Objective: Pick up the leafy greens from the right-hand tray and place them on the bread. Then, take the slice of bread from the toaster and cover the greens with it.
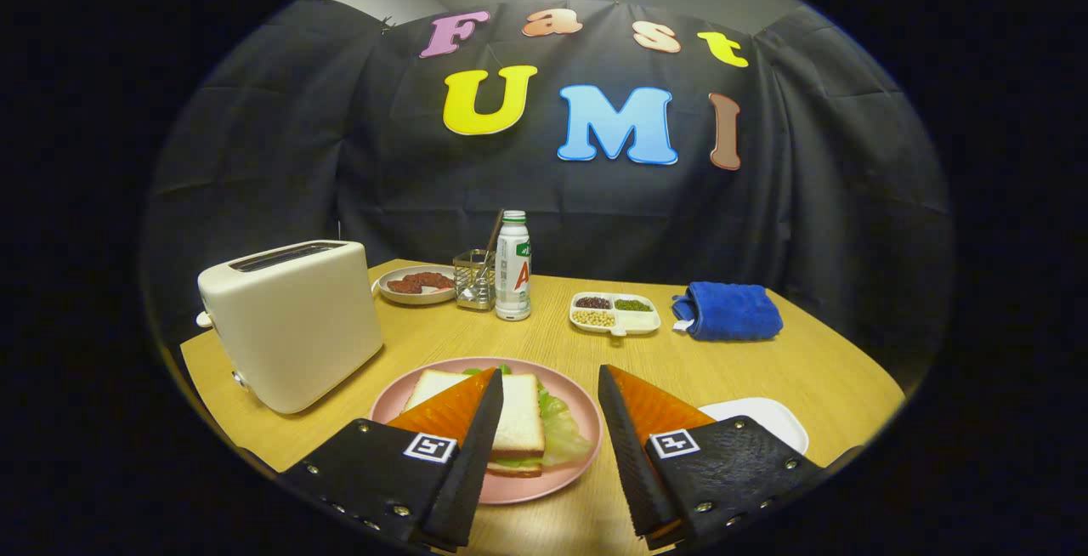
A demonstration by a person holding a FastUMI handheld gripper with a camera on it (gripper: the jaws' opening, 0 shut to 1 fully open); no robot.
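we see the gripper (544, 420) spread wide, holding nothing. just ahead at twelve o'clock, on the pink plate (586, 420), a bread slice (520, 416) already covers the leafy greens (563, 433). we judge the sandwich light, soft and easily crushed; best held gently at its side crusts.

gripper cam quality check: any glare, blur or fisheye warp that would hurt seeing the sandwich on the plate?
Gripper view: strong fisheye bends the table edge. Light is soft and even, with no glare on the pink plate. The top bread slice and leafy greens look sharp. The open gripper holds nothing; its left finger covers part of the bread. The toaster casts a faint shadow.
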